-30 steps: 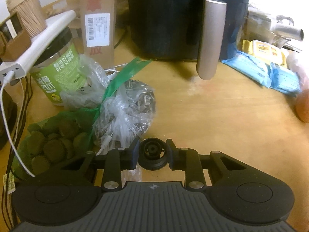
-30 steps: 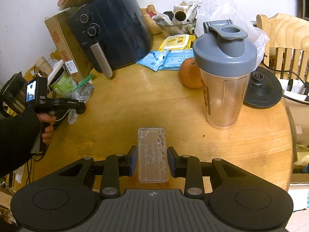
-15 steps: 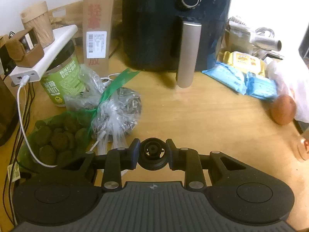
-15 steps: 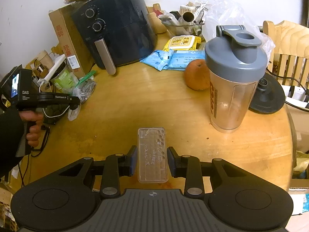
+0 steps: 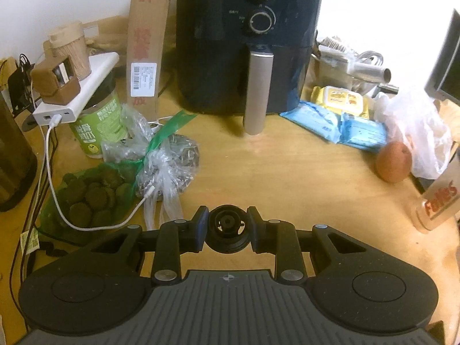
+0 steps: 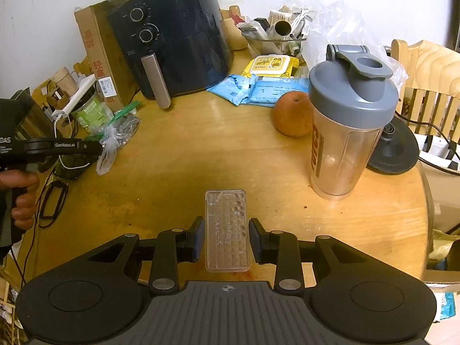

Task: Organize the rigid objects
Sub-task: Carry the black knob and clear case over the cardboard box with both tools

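In the left wrist view my left gripper (image 5: 227, 224) is shut on a small round black cap (image 5: 227, 230), held above the wooden table (image 5: 287, 178). My right gripper (image 6: 227, 235) is shut on a clear flat plastic case (image 6: 227, 230), its pads pressing the long sides, above the table's near part. The right wrist view also shows the left gripper (image 6: 95, 148) from the side at the far left, in a person's hand (image 6: 20, 198). A shaker bottle (image 6: 348, 120) with a grey lid stands upright to the right.
A dark air fryer (image 5: 247, 40) and a tall cardboard box (image 5: 148, 40) stand at the back. Plastic bags (image 5: 166, 161), a green jar (image 5: 97, 126) and cables crowd the left. Blue and yellow wipe packs (image 5: 339, 115) and an orange fruit (image 6: 293, 118) lie at the back right.
My left gripper has risen and pulled back with the black cap, so more of the air fryer and table shows. The right gripper keeps its hold on the clear case, nearly still.
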`<state>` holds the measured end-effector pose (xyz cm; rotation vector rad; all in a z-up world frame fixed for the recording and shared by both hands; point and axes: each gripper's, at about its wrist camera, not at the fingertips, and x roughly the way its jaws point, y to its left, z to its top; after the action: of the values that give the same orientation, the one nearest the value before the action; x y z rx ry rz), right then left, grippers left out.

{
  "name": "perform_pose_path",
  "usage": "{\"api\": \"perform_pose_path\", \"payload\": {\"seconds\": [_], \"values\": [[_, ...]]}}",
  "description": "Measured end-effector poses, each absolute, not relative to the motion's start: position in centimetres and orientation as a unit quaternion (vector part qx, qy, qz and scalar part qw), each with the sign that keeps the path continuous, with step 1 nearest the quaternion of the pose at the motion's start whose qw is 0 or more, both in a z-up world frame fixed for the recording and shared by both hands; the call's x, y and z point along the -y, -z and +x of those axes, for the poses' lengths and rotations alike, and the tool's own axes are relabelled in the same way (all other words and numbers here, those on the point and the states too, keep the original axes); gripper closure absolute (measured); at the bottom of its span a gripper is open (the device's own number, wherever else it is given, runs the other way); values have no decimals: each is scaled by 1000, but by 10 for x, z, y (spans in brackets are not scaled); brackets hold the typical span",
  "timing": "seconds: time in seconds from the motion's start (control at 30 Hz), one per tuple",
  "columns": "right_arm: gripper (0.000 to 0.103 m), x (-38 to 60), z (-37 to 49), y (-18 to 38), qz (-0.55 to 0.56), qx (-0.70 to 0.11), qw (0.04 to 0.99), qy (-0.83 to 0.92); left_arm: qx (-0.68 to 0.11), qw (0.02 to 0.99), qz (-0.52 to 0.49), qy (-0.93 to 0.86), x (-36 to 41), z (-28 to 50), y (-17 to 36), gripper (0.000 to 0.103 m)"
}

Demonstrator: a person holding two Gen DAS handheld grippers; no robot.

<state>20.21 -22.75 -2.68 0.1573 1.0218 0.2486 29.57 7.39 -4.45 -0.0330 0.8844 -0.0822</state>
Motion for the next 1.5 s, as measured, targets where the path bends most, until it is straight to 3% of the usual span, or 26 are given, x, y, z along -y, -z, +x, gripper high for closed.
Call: {"api": "perform_pose_path", "payload": {"seconds": [1.5], "values": [[67, 204, 151, -6, 53, -471, 872, -122, -416, 899, -47, 129, -57, 138, -8, 75]]}}
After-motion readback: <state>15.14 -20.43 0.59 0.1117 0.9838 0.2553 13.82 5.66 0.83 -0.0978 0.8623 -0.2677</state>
